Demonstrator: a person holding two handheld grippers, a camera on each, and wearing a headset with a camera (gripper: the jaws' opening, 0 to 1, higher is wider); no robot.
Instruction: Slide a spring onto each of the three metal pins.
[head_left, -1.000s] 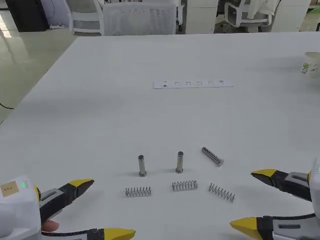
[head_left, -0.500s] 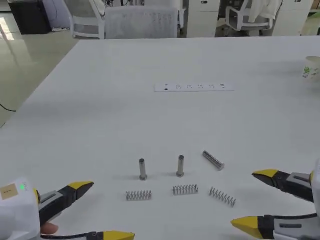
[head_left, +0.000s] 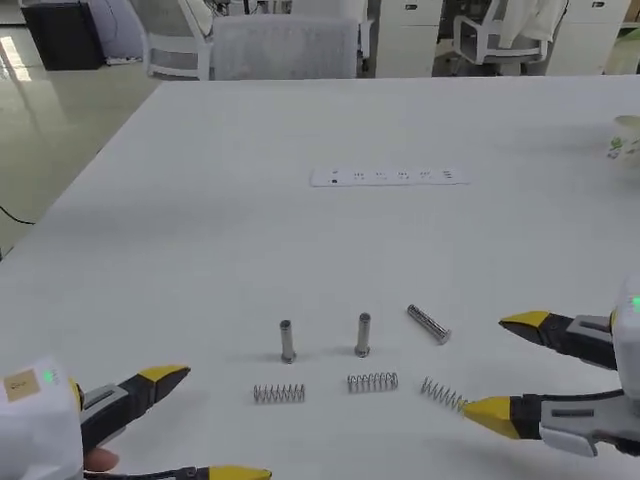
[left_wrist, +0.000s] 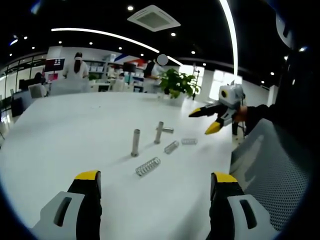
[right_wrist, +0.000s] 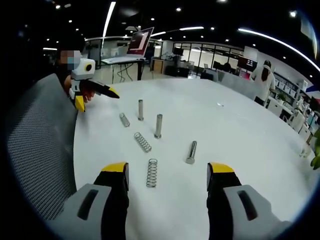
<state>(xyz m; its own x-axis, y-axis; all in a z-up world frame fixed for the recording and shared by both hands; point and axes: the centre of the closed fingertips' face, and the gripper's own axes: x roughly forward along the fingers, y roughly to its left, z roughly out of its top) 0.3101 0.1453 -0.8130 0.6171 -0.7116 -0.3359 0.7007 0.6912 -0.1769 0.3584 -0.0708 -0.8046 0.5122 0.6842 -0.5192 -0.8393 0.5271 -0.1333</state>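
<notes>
Two metal pins (head_left: 287, 341) (head_left: 363, 334) stand upright on the white table (head_left: 300, 230); a third pin (head_left: 428, 323) lies on its side to their right. Three springs lie in a row in front of them: left (head_left: 279, 393), middle (head_left: 372, 382), right (head_left: 442, 393). My right gripper (head_left: 503, 365) is open, its near fingertip just right of the right spring, which lies ahead between the jaws (right_wrist: 151, 173). My left gripper (head_left: 205, 425) is open and holds nothing, left of the left spring (left_wrist: 148, 166) and short of it.
A white power strip (head_left: 388, 177) lies farther back on the table. A paper cup (head_left: 625, 135) stands at the far right edge. Office chairs (head_left: 285, 45) line the far side. A person's finger (head_left: 97, 460) shows under the left gripper.
My right gripper has moved left, and its near fingertip now lies close beside the right spring. The left gripper has hardly moved. The head camera has tilted up slightly.
</notes>
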